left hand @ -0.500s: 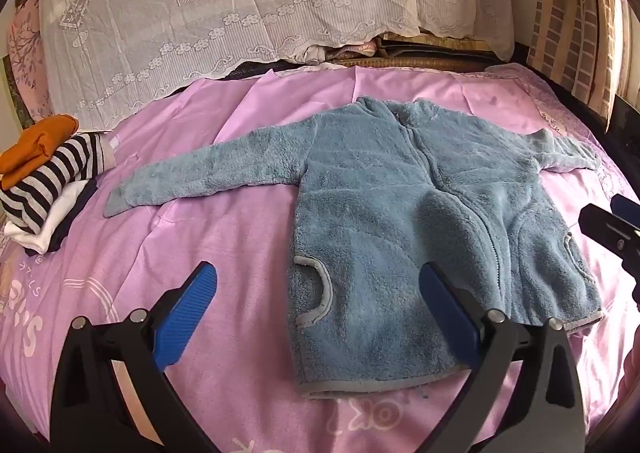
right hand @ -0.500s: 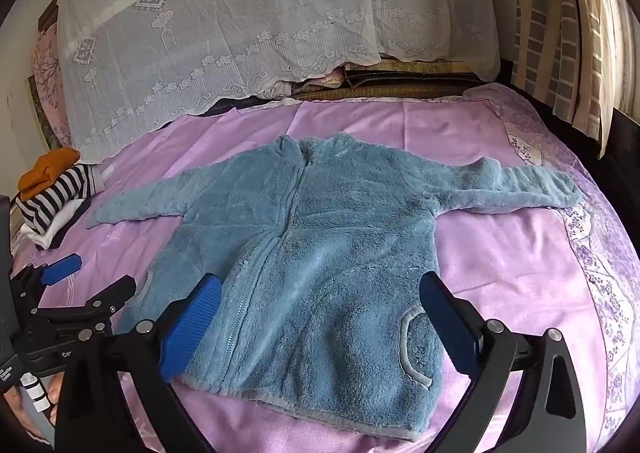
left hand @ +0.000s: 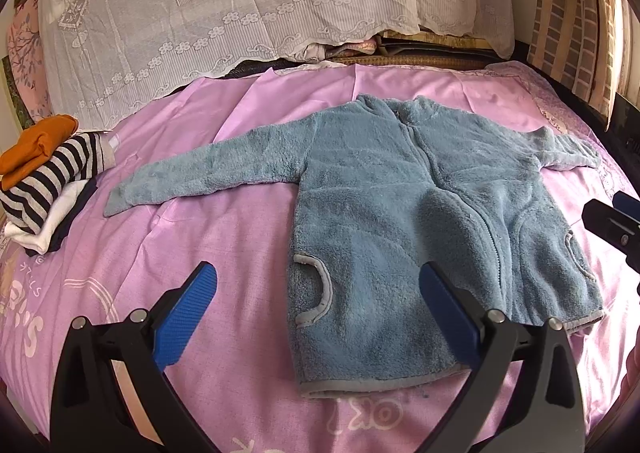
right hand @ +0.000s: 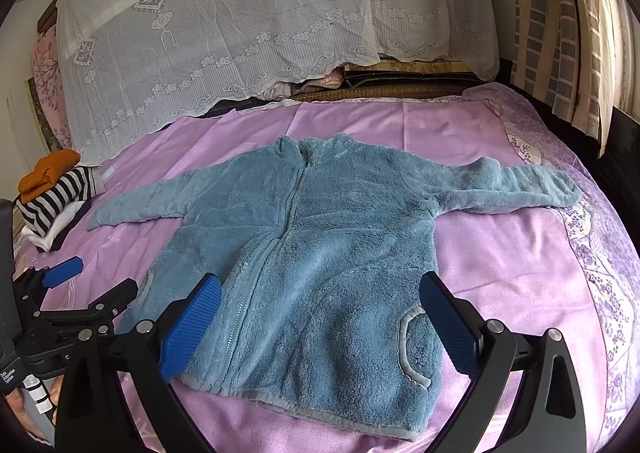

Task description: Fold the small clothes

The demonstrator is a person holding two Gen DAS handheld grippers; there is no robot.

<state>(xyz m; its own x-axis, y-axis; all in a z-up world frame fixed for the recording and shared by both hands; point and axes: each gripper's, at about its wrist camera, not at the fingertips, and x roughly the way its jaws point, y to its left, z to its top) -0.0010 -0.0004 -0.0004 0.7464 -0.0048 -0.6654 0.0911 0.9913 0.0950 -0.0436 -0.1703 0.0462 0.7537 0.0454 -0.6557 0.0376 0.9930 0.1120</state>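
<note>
A small blue fleece jacket (left hand: 400, 213) (right hand: 320, 245) lies flat and face up on the pink bedsheet (left hand: 224, 253), zipped, with both sleeves spread out sideways. My left gripper (left hand: 318, 317) hovers open above the jacket's lower left hem, nothing between its blue pads. My right gripper (right hand: 320, 325) hovers open above the lower right front, near the grey-trimmed pocket (right hand: 412, 349). Neither gripper touches the cloth. The left gripper (right hand: 92, 285) also shows at the left edge of the right wrist view.
A stack of folded clothes (left hand: 44, 177), orange on top of striped and white pieces, sits at the bed's left side. A white lace cover (left hand: 240, 13) drapes over bedding at the head. Curtains (right hand: 560, 33) hang at the right, past the bed's dark edge.
</note>
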